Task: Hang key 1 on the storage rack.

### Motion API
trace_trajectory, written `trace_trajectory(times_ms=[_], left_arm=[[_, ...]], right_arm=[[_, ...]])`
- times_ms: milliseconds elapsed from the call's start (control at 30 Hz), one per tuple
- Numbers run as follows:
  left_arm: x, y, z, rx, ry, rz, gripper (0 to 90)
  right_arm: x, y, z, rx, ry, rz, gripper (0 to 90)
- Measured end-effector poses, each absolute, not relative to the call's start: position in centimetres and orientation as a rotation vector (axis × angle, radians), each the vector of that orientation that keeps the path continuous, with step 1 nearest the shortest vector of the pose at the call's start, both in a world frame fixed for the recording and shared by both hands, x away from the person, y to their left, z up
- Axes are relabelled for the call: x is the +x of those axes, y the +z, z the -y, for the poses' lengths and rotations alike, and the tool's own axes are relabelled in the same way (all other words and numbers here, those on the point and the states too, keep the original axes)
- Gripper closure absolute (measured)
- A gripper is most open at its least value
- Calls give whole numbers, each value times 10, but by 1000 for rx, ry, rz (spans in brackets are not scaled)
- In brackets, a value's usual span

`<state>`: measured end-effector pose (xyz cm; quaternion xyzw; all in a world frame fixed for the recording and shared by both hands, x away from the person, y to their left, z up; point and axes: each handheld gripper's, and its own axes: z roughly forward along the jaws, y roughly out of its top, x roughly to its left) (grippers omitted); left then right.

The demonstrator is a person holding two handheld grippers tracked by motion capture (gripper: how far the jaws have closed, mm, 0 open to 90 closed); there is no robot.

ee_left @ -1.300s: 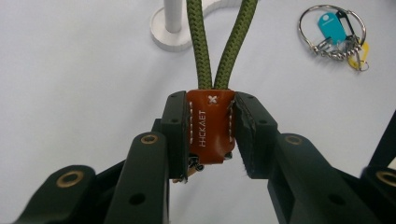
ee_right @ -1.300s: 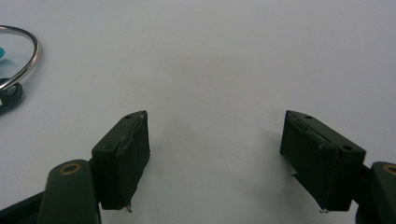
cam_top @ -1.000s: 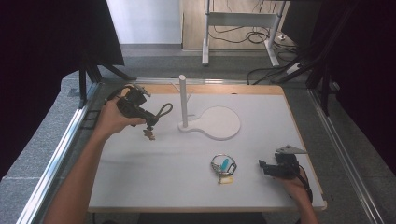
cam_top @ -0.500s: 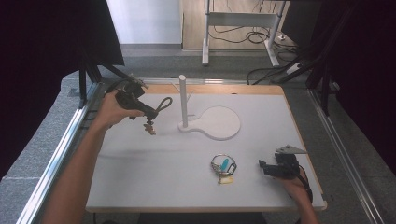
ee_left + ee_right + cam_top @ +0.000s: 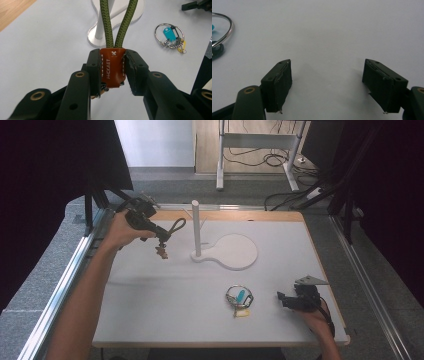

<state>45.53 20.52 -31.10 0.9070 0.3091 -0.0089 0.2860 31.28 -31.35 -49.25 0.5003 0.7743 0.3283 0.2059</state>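
My left hand-held gripper (image 5: pixel 112 72) pinched the brown leather tab of the green cord keychain (image 5: pixel 113 67), held in the air left of the white post (image 5: pixel 196 227). I judged this the carrying step; next, the loop had to go over the post's top. My right hand-held gripper (image 5: pixel 327 85) rested spread on the bench (image 5: pixel 165 310) beside the key ring (image 5: pixel 239 298).
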Motion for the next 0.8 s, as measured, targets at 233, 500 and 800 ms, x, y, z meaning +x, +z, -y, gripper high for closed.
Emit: trace_trajectory(times_ms=[233,500,800], left_arm=[[466,-308,-205,2421,-31,-828,673],[476,-303,-210,2387,-43,-841,674],[492,-302,-211,2374,-63,-849,674]], right_arm=[[313,-492,313,1394,913,-2158,242],[313,-493,313,1394,914,-2157,242],[312,-493,314,1394,916,-2153,242]])
